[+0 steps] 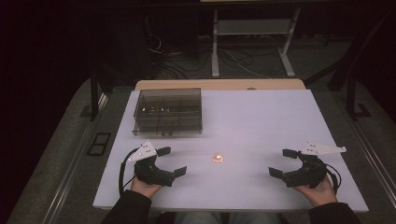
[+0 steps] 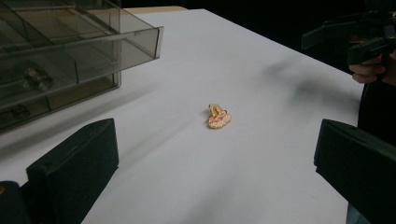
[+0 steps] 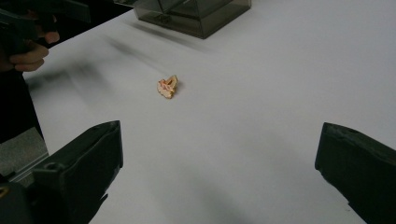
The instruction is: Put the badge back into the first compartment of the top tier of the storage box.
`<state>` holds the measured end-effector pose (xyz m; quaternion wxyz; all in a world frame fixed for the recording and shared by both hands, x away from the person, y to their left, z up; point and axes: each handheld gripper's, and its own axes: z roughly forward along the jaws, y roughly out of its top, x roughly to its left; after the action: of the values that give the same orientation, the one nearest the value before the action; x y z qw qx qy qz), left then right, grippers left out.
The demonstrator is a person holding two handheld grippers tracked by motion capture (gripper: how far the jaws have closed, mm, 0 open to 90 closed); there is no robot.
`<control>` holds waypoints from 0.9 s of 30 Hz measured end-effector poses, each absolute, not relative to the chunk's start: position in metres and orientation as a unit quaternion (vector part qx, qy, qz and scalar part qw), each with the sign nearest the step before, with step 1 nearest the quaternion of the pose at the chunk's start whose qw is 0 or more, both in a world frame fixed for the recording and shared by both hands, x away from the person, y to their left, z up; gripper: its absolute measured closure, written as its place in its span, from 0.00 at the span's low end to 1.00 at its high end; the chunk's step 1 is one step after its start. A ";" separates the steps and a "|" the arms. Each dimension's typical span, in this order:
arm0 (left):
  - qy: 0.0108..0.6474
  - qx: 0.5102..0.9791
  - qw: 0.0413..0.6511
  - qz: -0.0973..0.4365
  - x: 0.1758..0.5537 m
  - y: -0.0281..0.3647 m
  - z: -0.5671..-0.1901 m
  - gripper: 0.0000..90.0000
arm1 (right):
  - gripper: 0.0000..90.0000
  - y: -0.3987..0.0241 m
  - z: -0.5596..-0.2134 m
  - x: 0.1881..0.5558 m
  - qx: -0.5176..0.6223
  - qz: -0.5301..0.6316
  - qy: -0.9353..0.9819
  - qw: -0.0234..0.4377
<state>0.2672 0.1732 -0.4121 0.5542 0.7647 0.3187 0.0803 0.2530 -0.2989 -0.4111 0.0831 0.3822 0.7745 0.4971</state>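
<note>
1. Right, the left gripper (image 1: 172, 161) is sitting low at the near-left of the white table (image 1: 261, 121), jaws spread wide and gripping nothing.
2. Meanwhile the right gripper (image 1: 283, 162) is mirroring it at the near-right, jaws also gaping, nothing between them.
3. Lying between the two, well apart from both, is a small orange-pink charm (image 1: 217, 158), resting flat on the bare tabletop.
4. Farther back on the left, a smoky compartment box (image 1: 168, 112) is standing with tiny pieces showing inside; which compartments, I cannot tell.
</note>
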 end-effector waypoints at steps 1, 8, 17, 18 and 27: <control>0.316 0.766 0.555 0.080 0.268 0.173 -0.410 0.00 | 0.00 -0.299 -0.411 0.253 0.382 0.496 0.775 0.083; 0.306 0.774 0.550 0.072 0.274 0.165 -0.403 0.00 | 0.00 -0.300 -0.412 0.252 0.383 0.495 0.775 0.085; 0.290 0.792 0.534 0.061 0.281 0.154 -0.397 0.00 | 0.00 -0.300 -0.412 0.252 0.386 0.494 0.775 0.086; 0.288 0.793 0.533 0.060 0.282 0.153 -0.396 0.00 | 0.00 -0.300 -0.412 0.252 0.385 0.493 0.776 0.085; 0.277 0.804 0.523 0.055 0.288 0.143 -0.391 0.00 | 0.00 -0.299 -0.412 0.252 0.384 0.492 0.776 0.084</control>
<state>0.2882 0.1428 -0.3907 0.5227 0.8044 0.2770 0.0554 0.2516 -0.2994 -0.4124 0.0842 0.3843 0.7765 0.4922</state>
